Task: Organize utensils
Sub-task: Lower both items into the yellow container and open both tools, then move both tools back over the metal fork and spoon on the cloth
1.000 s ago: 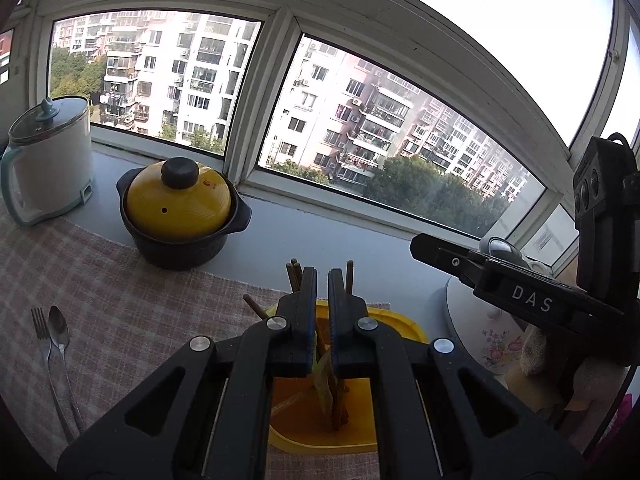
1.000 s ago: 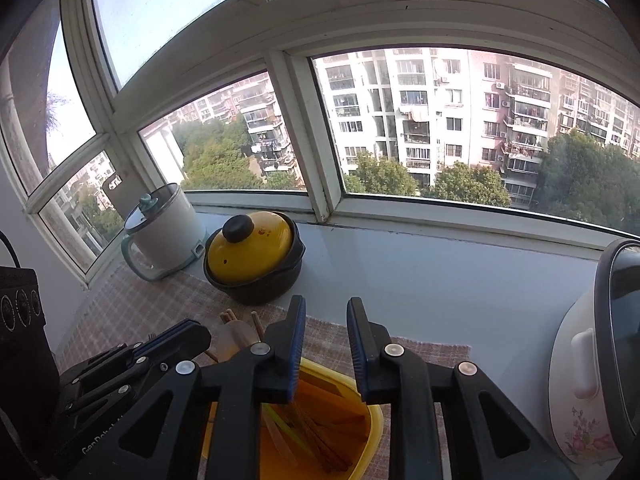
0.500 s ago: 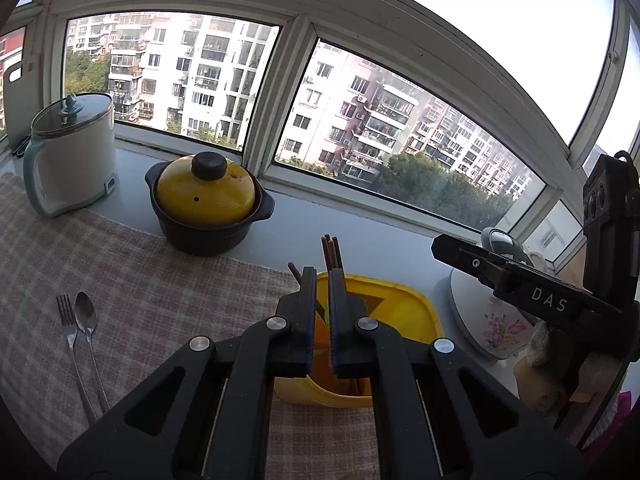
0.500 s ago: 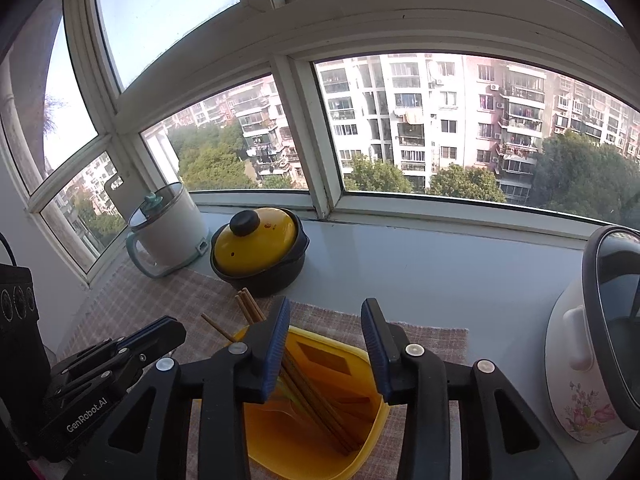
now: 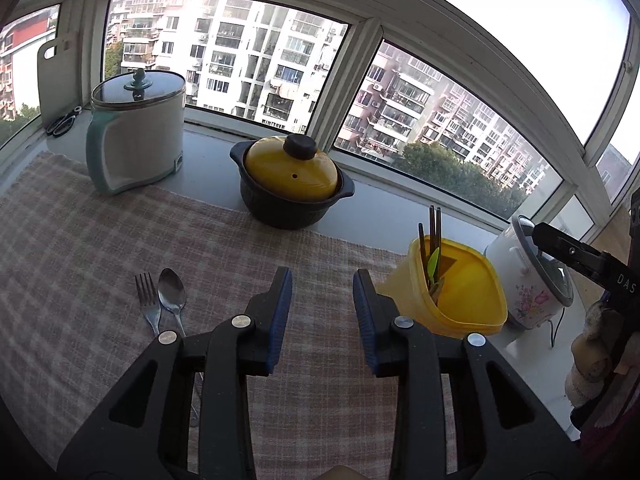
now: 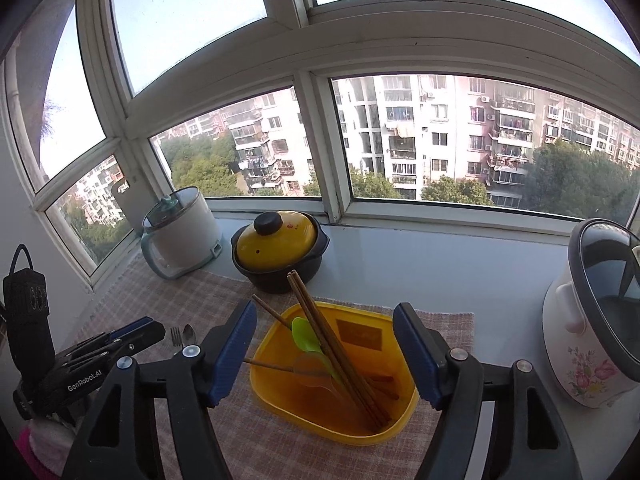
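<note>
- The fork (image 5: 147,300) and spoon (image 5: 173,294) lie side by side on the checked cloth (image 5: 72,240), at the left of the left wrist view. They are untouched and are the last loose utensils I can see on the worktop.
- The left gripper (image 5: 322,316) hung right over the yellow bin a second ago with its fingers clenched. It has since swung away to the left, and its fingers are spreading with nothing between them, only bare cloth below.
- That swing points it roughly toward the fork and spoon, so I judge it is on its way to fetch them next.
- At the back, the white kettle (image 5: 136,140) and the yellow-lidded pot (image 5: 294,182) stand where they did, playing no part.
- The yellow bin (image 6: 336,368) sits on the cloth near the right end. It holds the dark chopsticks (image 6: 332,344), leaning out over the rim, a green spoon (image 6: 306,334) and a few wooden sticks.
- The right gripper (image 6: 325,354) has backed off and risen a little. Its fingers are opening wide on either side of the bin without touching it or anything in it.
- So both grippers have let go and the chopsticks look delivered; that part of the tidy-up seems done.
- The flowered cooker (image 6: 588,320) stands on the sill, just right of the bin.
</note>
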Action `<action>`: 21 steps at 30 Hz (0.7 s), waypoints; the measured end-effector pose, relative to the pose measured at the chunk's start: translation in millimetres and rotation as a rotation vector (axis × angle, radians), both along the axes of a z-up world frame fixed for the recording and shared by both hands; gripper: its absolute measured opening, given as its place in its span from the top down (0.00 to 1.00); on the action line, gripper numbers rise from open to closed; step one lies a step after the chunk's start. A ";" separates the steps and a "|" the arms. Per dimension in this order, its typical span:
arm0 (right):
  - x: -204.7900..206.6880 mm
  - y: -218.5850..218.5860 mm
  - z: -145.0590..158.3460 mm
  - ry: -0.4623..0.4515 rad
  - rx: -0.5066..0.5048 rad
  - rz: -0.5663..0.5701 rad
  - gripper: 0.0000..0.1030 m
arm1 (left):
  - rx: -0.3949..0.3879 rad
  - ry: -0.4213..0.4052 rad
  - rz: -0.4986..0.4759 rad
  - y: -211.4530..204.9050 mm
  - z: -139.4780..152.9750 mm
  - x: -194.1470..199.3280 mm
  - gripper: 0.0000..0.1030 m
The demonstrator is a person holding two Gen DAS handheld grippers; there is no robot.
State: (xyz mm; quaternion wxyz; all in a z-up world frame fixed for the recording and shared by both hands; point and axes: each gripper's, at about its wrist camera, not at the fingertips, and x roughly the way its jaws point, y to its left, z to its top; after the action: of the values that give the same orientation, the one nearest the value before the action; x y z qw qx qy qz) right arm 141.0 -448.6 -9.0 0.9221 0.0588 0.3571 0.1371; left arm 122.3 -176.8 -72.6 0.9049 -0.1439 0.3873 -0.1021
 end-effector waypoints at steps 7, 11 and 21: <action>-22.3 43.7 1.1 0.008 -0.005 0.032 0.20 | 0.030 0.153 0.063 79.9 -42.8 2.8 0.70; -28.6 72.6 -3.1 0.005 -0.014 0.064 0.18 | 0.017 0.253 0.092 112.3 -72.6 8.6 0.70; -28.8 120.3 -36.6 0.096 -0.026 0.135 0.17 | -0.042 0.445 0.130 129.1 -136.2 27.2 0.70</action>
State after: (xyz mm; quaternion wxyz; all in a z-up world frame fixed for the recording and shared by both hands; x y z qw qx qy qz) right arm 112.2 -328.3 -45.7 0.8933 0.0290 0.4056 0.1913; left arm 149.5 -47.7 -208.9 0.7988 -0.2062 0.5649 -0.0174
